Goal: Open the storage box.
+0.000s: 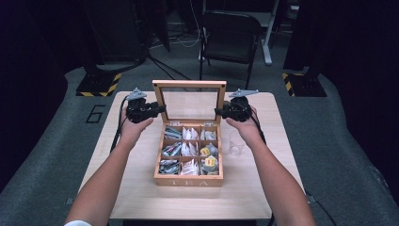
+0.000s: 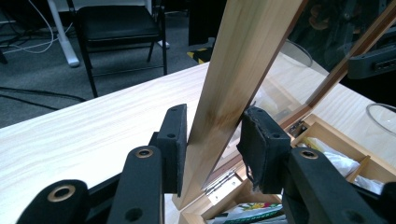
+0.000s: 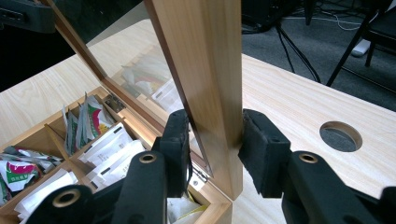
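Note:
A wooden tea box (image 1: pixel 188 181) stands in the middle of the table, its compartments full of tea bags (image 1: pixel 189 149). Its glass-paned lid (image 1: pixel 189 84) is raised almost upright. My left gripper (image 1: pixel 160 109) is shut on the lid's left frame rail; in the left gripper view the rail (image 2: pixel 243 51) rises between the two pads of that gripper (image 2: pixel 215 116). My right gripper (image 1: pixel 219 111) is shut on the right rail. The right gripper view shows both pads of this gripper (image 3: pixel 215 119) against the rail's wood (image 3: pixel 205 56), just above the hinge corner.
A clear plastic cup (image 1: pixel 235 143) stands just right of the box, under my right wrist. The table has a round cable hole (image 3: pixel 340 136) near the back right. A black chair (image 1: pixel 230 35) stands beyond the table's far edge.

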The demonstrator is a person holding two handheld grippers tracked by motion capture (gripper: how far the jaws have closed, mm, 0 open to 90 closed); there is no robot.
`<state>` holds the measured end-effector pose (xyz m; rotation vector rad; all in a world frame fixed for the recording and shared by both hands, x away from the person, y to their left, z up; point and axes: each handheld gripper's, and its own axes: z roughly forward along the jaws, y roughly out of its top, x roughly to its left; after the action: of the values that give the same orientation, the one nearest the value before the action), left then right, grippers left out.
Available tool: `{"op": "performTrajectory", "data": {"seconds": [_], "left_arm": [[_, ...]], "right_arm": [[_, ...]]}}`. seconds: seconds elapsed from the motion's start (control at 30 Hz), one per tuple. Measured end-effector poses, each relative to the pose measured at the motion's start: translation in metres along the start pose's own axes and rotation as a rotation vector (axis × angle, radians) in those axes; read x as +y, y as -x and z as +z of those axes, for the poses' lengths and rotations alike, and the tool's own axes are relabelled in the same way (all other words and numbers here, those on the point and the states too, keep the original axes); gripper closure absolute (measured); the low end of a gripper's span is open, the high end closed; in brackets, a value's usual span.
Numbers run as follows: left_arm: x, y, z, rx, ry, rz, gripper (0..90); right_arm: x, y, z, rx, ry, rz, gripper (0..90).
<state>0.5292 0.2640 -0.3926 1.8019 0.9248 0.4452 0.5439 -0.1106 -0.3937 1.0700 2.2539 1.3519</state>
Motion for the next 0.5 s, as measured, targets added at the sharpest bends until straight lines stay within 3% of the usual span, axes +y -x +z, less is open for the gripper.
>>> {"op": "performTrajectory", "data": {"seconds": [0.2, 0.37, 0.5], "left_arm": [[-0.0014, -0.0014, 0.003, 0.007, -0.018, -0.001, 62.2], [-0.0035, -0.0021, 0.0063, 0.016, -0.04, 0.0, 62.3], [-0.0053, -0.0042, 0.0092, 0.015, -0.036, -0.011, 62.7]], "right_arm": [[0.0001, 0.0019, 0.001, 0.003, 0.004, -0.001, 63.0], [-0.0002, 0.0039, 0.0021, 0.014, 0.006, 0.027, 62.9], [-0.0001, 0.0041, 0.0041, -0.001, 0.008, 0.024, 62.9]]}}
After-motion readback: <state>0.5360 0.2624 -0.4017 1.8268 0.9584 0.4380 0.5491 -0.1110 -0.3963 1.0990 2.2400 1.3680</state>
